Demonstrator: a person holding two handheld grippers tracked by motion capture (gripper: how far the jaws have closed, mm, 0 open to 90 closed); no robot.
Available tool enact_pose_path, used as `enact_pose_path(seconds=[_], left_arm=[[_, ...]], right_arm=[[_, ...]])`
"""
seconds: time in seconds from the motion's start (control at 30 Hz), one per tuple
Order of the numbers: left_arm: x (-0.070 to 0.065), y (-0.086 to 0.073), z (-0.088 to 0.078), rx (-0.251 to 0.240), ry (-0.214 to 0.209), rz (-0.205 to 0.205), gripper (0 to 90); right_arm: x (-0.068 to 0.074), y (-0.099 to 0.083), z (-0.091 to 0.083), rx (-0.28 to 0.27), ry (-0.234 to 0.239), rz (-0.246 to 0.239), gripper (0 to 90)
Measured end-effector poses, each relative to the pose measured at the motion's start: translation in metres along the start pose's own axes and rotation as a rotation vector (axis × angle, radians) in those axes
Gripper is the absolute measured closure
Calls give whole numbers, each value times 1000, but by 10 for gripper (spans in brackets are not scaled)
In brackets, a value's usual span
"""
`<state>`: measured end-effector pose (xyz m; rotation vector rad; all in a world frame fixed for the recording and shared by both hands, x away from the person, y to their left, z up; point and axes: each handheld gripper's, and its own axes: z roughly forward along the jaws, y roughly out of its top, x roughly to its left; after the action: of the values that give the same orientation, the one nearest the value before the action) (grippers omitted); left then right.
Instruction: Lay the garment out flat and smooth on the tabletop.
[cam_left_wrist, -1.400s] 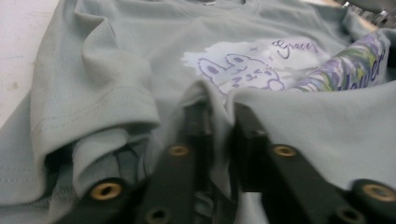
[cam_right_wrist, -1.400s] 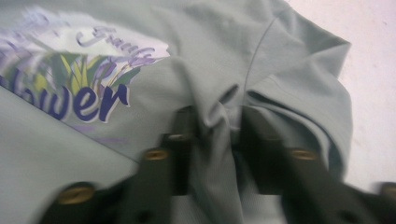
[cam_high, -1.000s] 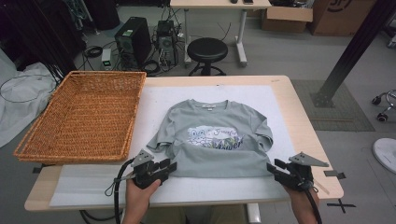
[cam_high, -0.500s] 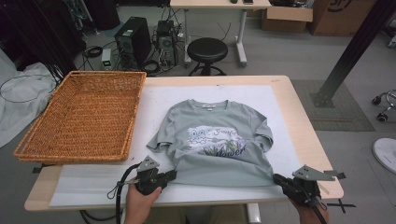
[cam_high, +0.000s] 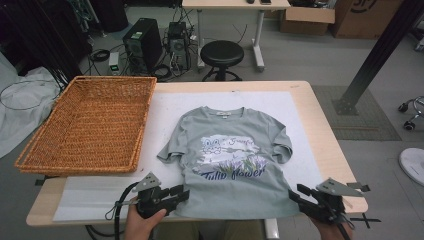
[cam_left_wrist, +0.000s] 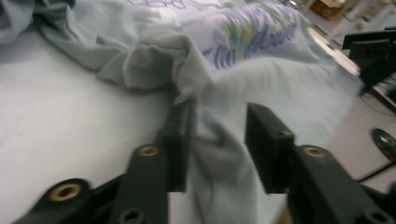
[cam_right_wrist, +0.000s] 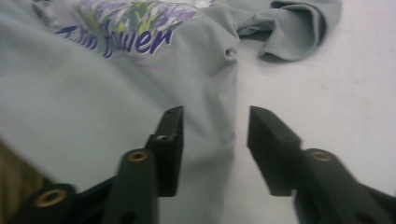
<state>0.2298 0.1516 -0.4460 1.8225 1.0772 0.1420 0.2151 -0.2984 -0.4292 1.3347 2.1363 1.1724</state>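
Note:
A grey-green T-shirt (cam_high: 232, 160) with a purple flower print lies face up on the white mat, its hem at the table's near edge. My left gripper (cam_high: 181, 194) sits at the hem's left corner. Its jaws have just been opening and stand apart, with a fold of the shirt (cam_left_wrist: 224, 56) lying loose between them (cam_left_wrist: 219, 112). My right gripper (cam_high: 296, 194) is at the hem's right corner. Its jaws have also just been opening, and the shirt's side edge (cam_right_wrist: 93, 93) lies between them (cam_right_wrist: 215, 112) unpressed.
A large wicker basket (cam_high: 90, 122) rests on the table's left part and overhangs its left edge. The white mat (cam_high: 165, 107) covers most of the wooden table (cam_high: 320, 115). A black stool (cam_high: 221, 52) and computer cases stand beyond the far edge.
Both grippers have drawn back toward the near edge, and the shirt's hem has come with them and lies flatter. Both pairs of jaws stand apart now.

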Motion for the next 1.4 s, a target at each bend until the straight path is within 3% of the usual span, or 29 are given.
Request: enact_pose_path(seconds=[0.07, 0.13, 0.2, 0.27, 0.4, 0.47, 0.53, 0.63, 0.67, 0.73, 0.77, 0.83, 0.93, 1.0, 1.1, 1.13, 1.2, 1.3, 1.4], left_arm=[[-1, 0, 14, 24, 42, 3, 583], [-3, -1, 23, 30, 72, 8, 665], [-3, -3, 23, 14, 107, -13, 809], [-2, -5, 21, 14, 107, -37, 851], [-3, -4, 8, 83, 67, -46, 866], [-3, -7, -1, 107, 25, -63, 867], [-3, -12, -10, 157, -55, -68, 867], [-2, -17, -21, 174, -110, -68, 866], [-2, -17, -23, 163, -108, -64, 864], [-2, -15, -28, 112, -77, -37, 837], [-2, -13, -28, 82, -54, -32, 767], [-1, -8, -24, 34, 0, -47, 717], [-1, -1, -11, -10, 50, -72, 694], [-3, 3, -1, -1, 93, -72, 661], [-5, 5, 15, 35, 142, -50, 663], [-6, 4, 20, 48, 155, -38, 693], [-6, 3, 23, 46, 177, -45, 829], [-9, 4, 20, 72, 208, -32, 850], [-9, 0, 9, 120, 196, -39, 853]], right_arm=[[6, 4, 20, 38, -42, -32, 547], [7, 4, 36, 77, -65, -32, 602], [8, 3, 40, 64, -64, -32, 763], [11, 1, 37, 65, -46, -50, 855], [15, -6, 25, 82, -20, -71, 867], [18, -12, 16, 97, 0, -75, 867], [21, -18, 8, 107, 22, -76, 867], [27, -20, -3, 128, 53, -86, 863], [29, -19, -7, 135, 68, -88, 858], [30, -16, -12, 156, 87, -85, 800], [29, -13, -14, 148, 79, -73, 706], [25, -6, -12, 95, 66, -34, 653], [20, 4, 7, 75, 7, -9, 576], [19, 8, 24, 85, -53, -20, 581], [17, 8, 43, 101, -91, -31, 697], [17, 7, 44, 84, -85, -36, 790], [19, 6, 43, 85, -85, -71, 843], [18, 3, 36, 96, -81, -85, 851], [17, -3, 27, 104, -68, -86, 854]])
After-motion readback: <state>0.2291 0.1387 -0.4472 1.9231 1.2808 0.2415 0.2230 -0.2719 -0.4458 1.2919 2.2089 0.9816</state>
